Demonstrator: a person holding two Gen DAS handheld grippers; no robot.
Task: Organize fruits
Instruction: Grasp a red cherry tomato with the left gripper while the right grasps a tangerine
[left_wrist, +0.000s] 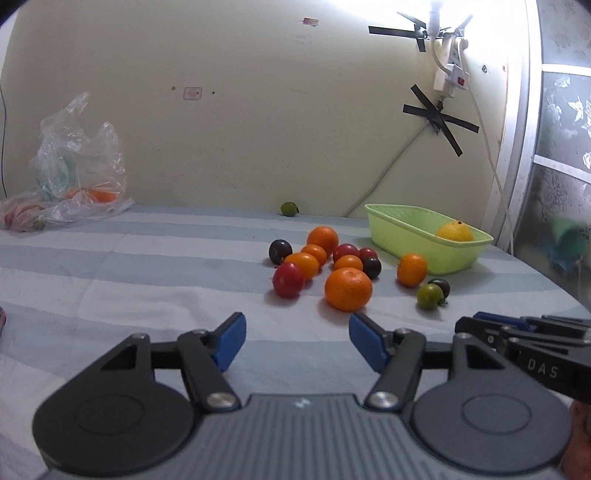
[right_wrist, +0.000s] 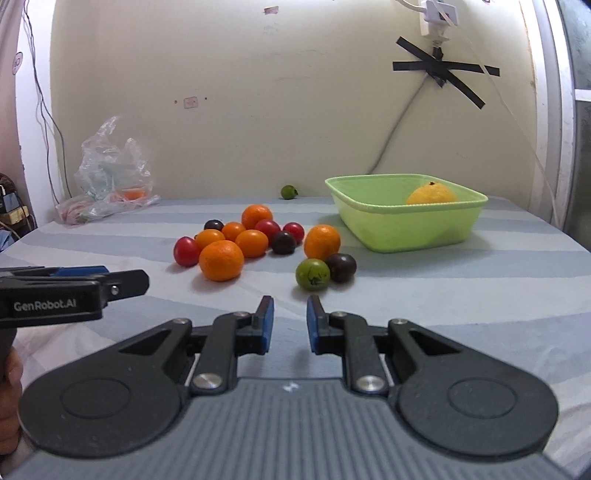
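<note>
Several oranges, red plums and dark plums lie in a cluster on the striped cloth; the nearest big orange (left_wrist: 348, 294) (right_wrist: 221, 260) sits just beyond my left gripper (left_wrist: 297, 339), which is open and empty. A green fruit (right_wrist: 312, 273) (left_wrist: 429, 297) and a dark plum (right_wrist: 340, 267) lie just ahead of my right gripper (right_wrist: 290, 321), which is open by a narrow gap and empty. A light green basket (right_wrist: 406, 210) (left_wrist: 402, 216) at the right holds one yellow orange (right_wrist: 430, 194) (left_wrist: 454, 232).
A lone green fruit (right_wrist: 289, 192) (left_wrist: 289, 208) lies by the back wall. A crumpled plastic bag (left_wrist: 74, 173) (right_wrist: 110, 177) with fruit inside sits at the back left. A cable and power strip (left_wrist: 450, 70) hang on the wall. The other gripper shows in each view's side (left_wrist: 524, 339) (right_wrist: 70, 291).
</note>
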